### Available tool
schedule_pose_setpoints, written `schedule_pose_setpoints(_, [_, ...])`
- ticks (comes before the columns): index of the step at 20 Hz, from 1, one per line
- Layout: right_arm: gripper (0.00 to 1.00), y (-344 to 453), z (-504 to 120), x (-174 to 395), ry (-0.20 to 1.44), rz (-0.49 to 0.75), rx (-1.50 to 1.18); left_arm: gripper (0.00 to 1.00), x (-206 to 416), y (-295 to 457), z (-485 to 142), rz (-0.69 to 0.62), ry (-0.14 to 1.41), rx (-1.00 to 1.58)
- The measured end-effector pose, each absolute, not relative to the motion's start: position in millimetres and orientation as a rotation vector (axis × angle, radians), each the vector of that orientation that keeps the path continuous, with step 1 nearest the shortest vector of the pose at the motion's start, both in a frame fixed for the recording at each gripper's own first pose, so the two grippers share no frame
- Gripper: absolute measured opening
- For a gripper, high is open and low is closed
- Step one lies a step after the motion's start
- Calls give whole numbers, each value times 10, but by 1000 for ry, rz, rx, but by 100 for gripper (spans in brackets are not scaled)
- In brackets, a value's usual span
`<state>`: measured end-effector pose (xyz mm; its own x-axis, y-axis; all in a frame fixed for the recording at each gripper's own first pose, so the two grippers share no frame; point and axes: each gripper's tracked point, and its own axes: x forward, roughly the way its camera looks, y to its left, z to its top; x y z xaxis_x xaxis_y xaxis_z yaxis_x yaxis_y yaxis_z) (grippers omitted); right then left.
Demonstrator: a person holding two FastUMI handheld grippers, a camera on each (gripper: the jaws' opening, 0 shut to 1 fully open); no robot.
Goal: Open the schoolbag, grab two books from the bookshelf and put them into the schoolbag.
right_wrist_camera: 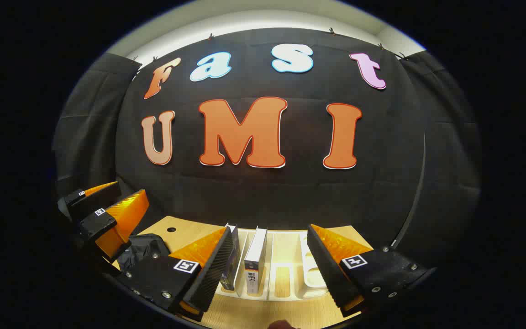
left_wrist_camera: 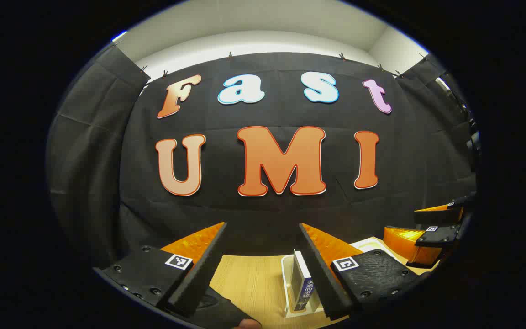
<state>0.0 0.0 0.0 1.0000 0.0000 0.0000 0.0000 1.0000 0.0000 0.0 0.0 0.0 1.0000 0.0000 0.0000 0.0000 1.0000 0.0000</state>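
two books (right_wrist_camera: 249, 260) upright, open slots (right_wrist_camera: 290, 269) beside

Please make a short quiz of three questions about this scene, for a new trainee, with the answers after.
1. True or false: the right gripper is shut on a book.
2. How many books stand upright in the white rack in the right gripper view? A) none B) two C) five
3. Fill in: the dark schoolbag lies on the wooden ____, beside the rack.

Key:
1. False. Both it and the left gripper are open and hold nothing.
2. B: a dark book and a white book.
3. table.
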Motion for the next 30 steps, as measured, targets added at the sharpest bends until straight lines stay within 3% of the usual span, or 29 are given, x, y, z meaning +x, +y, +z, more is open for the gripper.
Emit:
schedule_pose_setpoints(20, [98,-99,-77,-34,10,-10,-3,95,-88,-32,-136,-10,15,72])
schedule_pose_setpoints(30, [98,-307,-319,-64,50,-15,-8,95,-258,-154,-487,-13,76,203])
